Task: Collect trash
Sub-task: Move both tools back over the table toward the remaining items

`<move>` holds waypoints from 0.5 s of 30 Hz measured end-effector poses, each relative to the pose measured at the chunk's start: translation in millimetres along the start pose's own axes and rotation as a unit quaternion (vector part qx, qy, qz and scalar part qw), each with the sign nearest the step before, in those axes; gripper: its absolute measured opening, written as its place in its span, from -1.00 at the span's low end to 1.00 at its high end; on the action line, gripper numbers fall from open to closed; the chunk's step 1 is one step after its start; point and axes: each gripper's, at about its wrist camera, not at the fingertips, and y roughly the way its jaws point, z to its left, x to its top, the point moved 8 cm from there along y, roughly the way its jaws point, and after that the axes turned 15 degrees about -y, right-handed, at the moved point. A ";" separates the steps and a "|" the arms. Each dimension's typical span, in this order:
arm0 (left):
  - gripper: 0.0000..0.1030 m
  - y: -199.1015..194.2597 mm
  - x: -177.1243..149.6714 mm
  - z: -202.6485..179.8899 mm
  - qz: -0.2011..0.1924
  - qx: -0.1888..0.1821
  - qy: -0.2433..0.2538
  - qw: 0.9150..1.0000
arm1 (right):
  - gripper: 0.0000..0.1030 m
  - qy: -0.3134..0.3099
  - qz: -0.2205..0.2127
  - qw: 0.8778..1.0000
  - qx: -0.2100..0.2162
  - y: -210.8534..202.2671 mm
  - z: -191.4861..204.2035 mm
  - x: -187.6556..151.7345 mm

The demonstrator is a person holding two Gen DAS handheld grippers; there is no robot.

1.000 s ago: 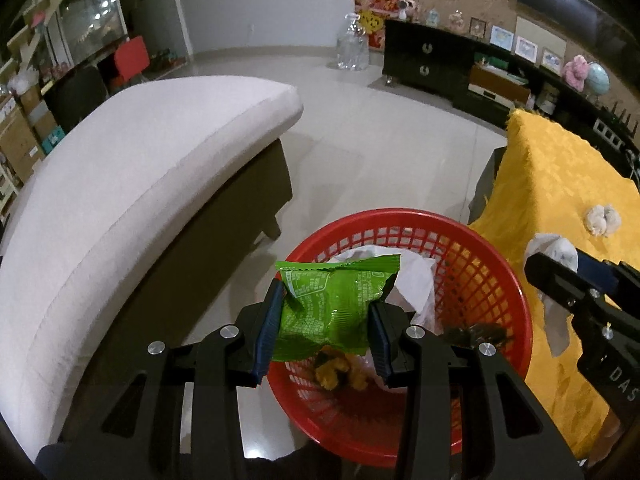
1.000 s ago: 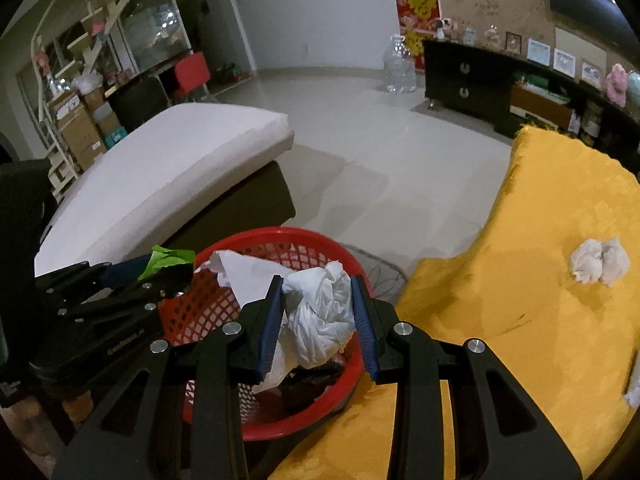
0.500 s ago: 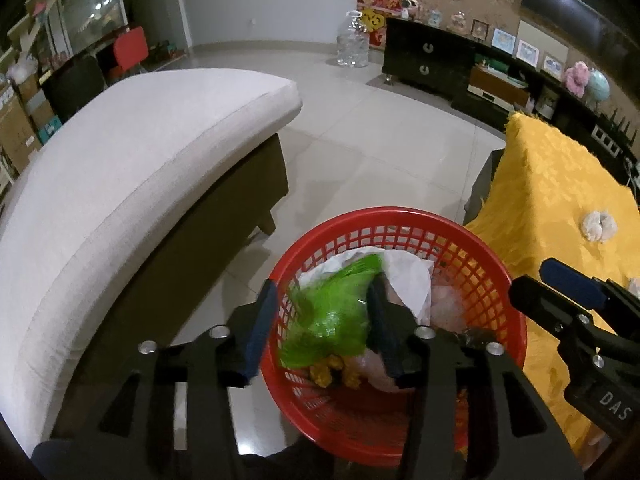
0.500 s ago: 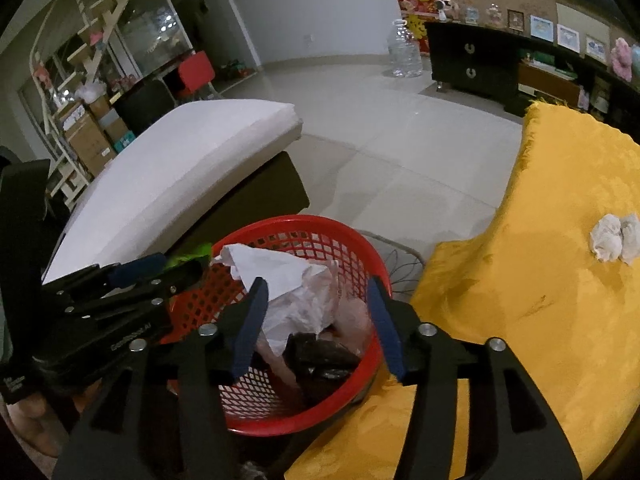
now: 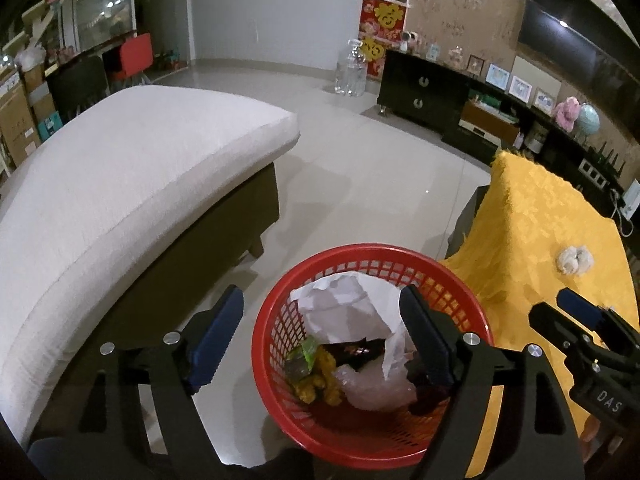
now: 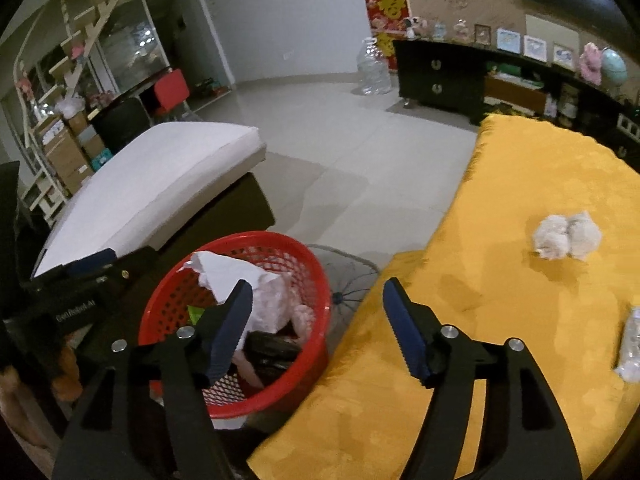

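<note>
Green wrapper (image 5: 306,354) and tissue (image 5: 348,308) now in red basket (image 5: 276,332), both claws opening, empty.

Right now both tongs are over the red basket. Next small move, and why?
Probably swing the right tongs toward the crumpled white tissue on the yellow cloth. Both tongs are opening with nothing between their pads, the red basket already holds wrappers and paper, and that tissue sits uncollected.

A yellow patterned cloth covers the tabletop (image 6: 520,320); a crumpled white tissue wad (image 6: 566,236) lies on it. A red plastic mesh basket (image 5: 280,312) stands on the pale tiled floor (image 5: 360,184).
</note>
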 end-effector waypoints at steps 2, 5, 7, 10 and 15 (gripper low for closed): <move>0.51 -2.6 -0.3 -3.8 -0.003 -0.004 0.003 1.000 | 0.33 0.000 -0.002 1.000 -0.012 -5.7 -4.6 -2.9; 0.52 -6.2 -1.6 -10.3 -0.007 -0.009 0.011 1.000 | 0.37 0.000 -0.003 0.999 -0.032 -15.8 -14.8 -8.9; 0.52 -7.9 -2.7 -14.8 -0.009 -0.014 0.015 1.000 | 0.39 0.001 -0.003 0.999 -0.045 -21.8 -22.8 -12.4; 0.53 -11.5 -3.9 -22.5 -0.013 -0.023 0.021 0.999 | 0.40 0.008 -0.001 0.998 -0.069 -33.7 -39.1 -20.7; 0.54 -14.5 -8.7 -40.6 -0.015 -0.035 0.037 0.999 | 0.42 0.035 -0.002 0.993 -0.113 -57.4 -75.3 -40.2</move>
